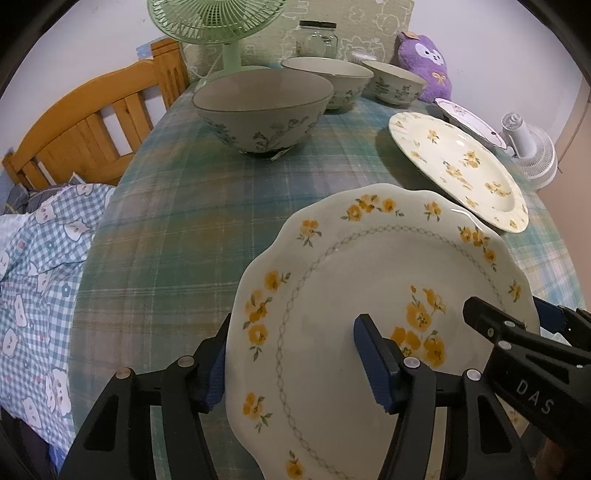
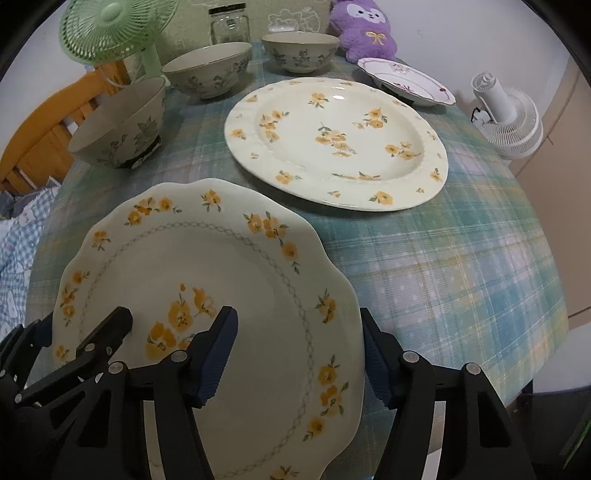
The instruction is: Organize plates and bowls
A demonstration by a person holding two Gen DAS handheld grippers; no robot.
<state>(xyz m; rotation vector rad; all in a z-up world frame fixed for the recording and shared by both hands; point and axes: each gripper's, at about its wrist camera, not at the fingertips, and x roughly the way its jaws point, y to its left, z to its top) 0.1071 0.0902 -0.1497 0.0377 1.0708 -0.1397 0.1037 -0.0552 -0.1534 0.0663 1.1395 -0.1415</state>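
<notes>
A scalloped pale plate with yellow flowers [image 1: 369, 266] [image 2: 207, 266] lies at the near edge of the plaid-covered table [image 1: 166, 240]. My left gripper [image 1: 294, 328] straddles its left rim, one pad outside the edge and one over the plate's face, with a wide gap. My right gripper [image 2: 298, 317] straddles the right rim the same way. Neither pair of pads presses on the rim. Beyond lies a large cream flowered plate [image 1: 458, 166] [image 2: 336, 144] and a small white plate with pink trim [image 2: 406, 77]. Three grey-green floral bowls [image 1: 262, 107] [image 1: 328, 79] [image 1: 395, 85] stand at the back.
A green desk fan [image 1: 214, 22], a glass jar [image 1: 317, 37] and a purple plush toy [image 1: 424, 62] line the far edge. A white fan [image 2: 509, 118] stands off the table's right. A wooden frame [image 1: 92, 118] and checked bedding [image 1: 37, 258] lie to the left.
</notes>
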